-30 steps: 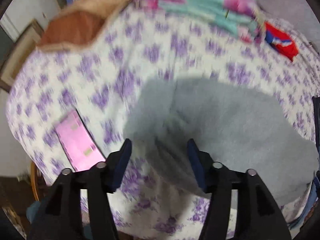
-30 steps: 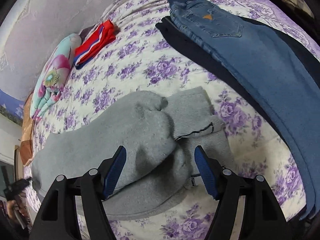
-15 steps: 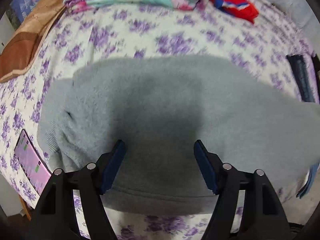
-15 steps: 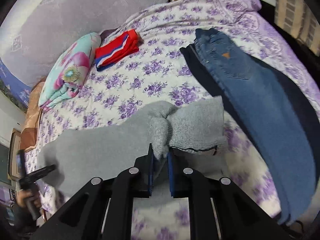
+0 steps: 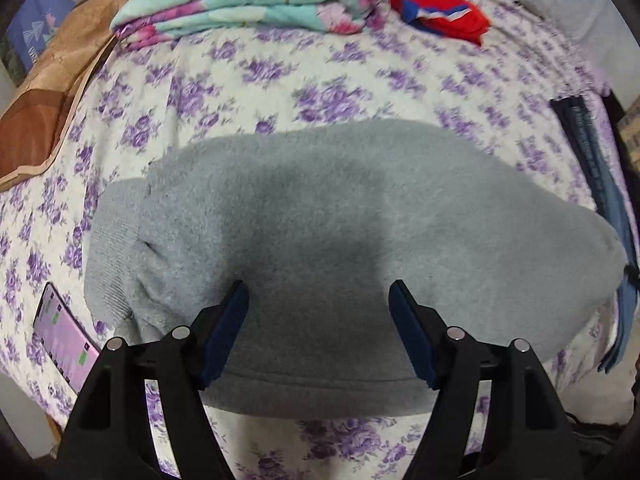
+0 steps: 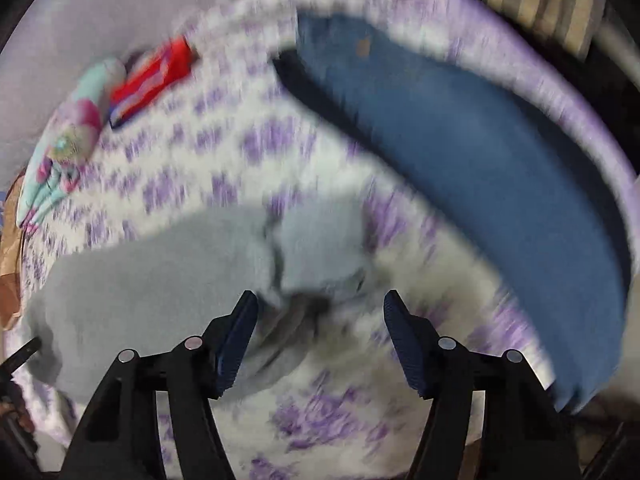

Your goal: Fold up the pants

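The grey fleece pants [image 5: 340, 232] lie folded lengthwise across the purple-flowered bedspread [image 5: 280, 76]. My left gripper [image 5: 318, 304] is open and empty, its blue pads just above the pants' near edge. In the blurred right wrist view the pants [image 6: 160, 264] stretch to the left, with their ribbed end [image 6: 320, 248] bunched in front of my right gripper [image 6: 320, 312]. That gripper is open and holds nothing.
A folded floral quilt [image 5: 248, 0] and a red garment [image 5: 444, 12] lie at the far side of the bed. Blue jeans [image 6: 480, 160] lie on dark pants to the right. A phone [image 5: 64, 336] with a lit screen lies at the left near edge.
My right gripper was shut on the pants' ribbed end half a second ago; now it has opened and let go, and its view is blurred by motion. My left gripper has stayed open over the pants.
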Motion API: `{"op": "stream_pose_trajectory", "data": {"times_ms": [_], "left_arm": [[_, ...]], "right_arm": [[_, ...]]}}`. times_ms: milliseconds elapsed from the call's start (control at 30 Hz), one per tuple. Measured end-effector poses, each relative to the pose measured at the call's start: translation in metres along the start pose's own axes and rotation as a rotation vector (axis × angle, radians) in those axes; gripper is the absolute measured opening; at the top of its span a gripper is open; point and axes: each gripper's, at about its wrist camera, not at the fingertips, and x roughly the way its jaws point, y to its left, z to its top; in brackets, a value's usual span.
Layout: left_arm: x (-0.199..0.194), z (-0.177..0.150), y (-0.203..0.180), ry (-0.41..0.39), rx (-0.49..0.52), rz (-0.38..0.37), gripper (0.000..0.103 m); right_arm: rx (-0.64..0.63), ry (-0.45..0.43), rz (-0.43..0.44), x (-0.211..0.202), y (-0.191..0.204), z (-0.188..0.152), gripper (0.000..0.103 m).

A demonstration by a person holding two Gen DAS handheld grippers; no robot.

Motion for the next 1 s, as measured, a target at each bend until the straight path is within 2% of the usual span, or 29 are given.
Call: {"op": "stream_pose_trajectory", "data": {"times_ms": [67, 133, 167, 200, 233, 267, 300, 367, 400, 467, 500, 533, 567, 600, 633, 700, 767, 833, 867, 933, 1000], "left_arm": [[0.0, 0.002, -0.003, -0.012, 0.002, -0.011, 0.074], [0.003, 0.003, -0.007, -0.01, -0.012, -0.019, 0.074], [0.004, 0.003, -0.008, -0.006, -0.017, -0.033, 0.074], [0.005, 0.002, -0.01, -0.004, -0.018, -0.051, 0.074], [0.006, 0.0, -0.011, -0.002, -0.015, -0.061, 0.074], [0.008, -0.002, -0.012, 0.003, -0.008, -0.061, 0.075], [0.015, -0.004, -0.013, 0.022, 0.002, -0.043, 0.077], [0.031, -0.009, -0.007, 0.075, 0.005, 0.015, 0.077], [0.033, -0.011, -0.006, 0.073, 0.006, 0.01, 0.077], [0.03, -0.013, -0.003, 0.068, 0.01, 0.005, 0.077], [0.027, -0.013, -0.003, 0.068, 0.013, 0.016, 0.077], [0.025, -0.014, -0.002, 0.069, 0.013, 0.016, 0.077], [0.023, -0.013, -0.001, 0.071, 0.009, 0.012, 0.077], [0.019, -0.011, 0.0, 0.069, -0.005, 0.0, 0.076], [0.014, -0.009, 0.001, 0.061, -0.013, -0.016, 0.076], [-0.004, -0.001, -0.003, 0.002, -0.006, -0.043, 0.076], [-0.022, 0.008, -0.013, -0.071, 0.025, -0.051, 0.077], [-0.033, 0.025, -0.032, -0.145, 0.082, -0.044, 0.086], [-0.033, 0.035, -0.042, -0.167, 0.104, -0.026, 0.087], [-0.024, 0.052, -0.058, -0.178, 0.128, -0.014, 0.087], [-0.006, 0.072, -0.073, -0.154, 0.126, -0.023, 0.087]], "right_arm": [[-0.054, -0.003, 0.017, -0.002, 0.009, 0.007, 0.066], [-0.068, 0.07, -0.018, 0.015, 0.012, 0.005, 0.066], [-0.045, 0.108, -0.001, 0.026, 0.012, 0.003, 0.065], [-0.003, 0.149, 0.049, 0.039, 0.008, -0.001, 0.046], [0.025, 0.173, 0.104, 0.051, 0.007, -0.003, 0.017], [0.023, 0.193, 0.131, 0.057, 0.01, -0.006, 0.014], [0.004, 0.193, 0.11, 0.059, 0.017, -0.007, 0.012], [-0.053, 0.151, 0.094, 0.044, 0.031, -0.003, 0.008], [-0.051, 0.137, 0.106, 0.029, 0.03, -0.001, 0.006], [-0.032, 0.167, 0.128, 0.014, 0.021, 0.0, 0.007], [-0.032, 0.213, 0.129, 0.013, 0.013, -0.003, 0.015], [-0.035, 0.242, 0.105, 0.017, 0.007, -0.007, 0.041], [-0.035, 0.258, 0.057, 0.023, 0.001, -0.011, 0.056], [-0.025, 0.258, 0.006, 0.028, -0.005, -0.013, 0.063], [-0.016, 0.235, 0.019, 0.024, -0.008, -0.011, 0.059], [-0.035, 0.107, 0.029, 0.0, 0.002, 0.004, 0.057], [-0.141, -0.076, -0.031, -0.031, 0.029, 0.023, 0.058], [-0.21, -0.188, -0.018, -0.043, 0.054, 0.04, 0.058], [-0.229, -0.209, 0.027, -0.041, 0.067, 0.049, 0.058], [-0.275, -0.198, 0.153, -0.024, 0.108, 0.064, 0.058], [-0.374, -0.176, 0.267, 0.001, 0.16, 0.07, 0.057]]}}
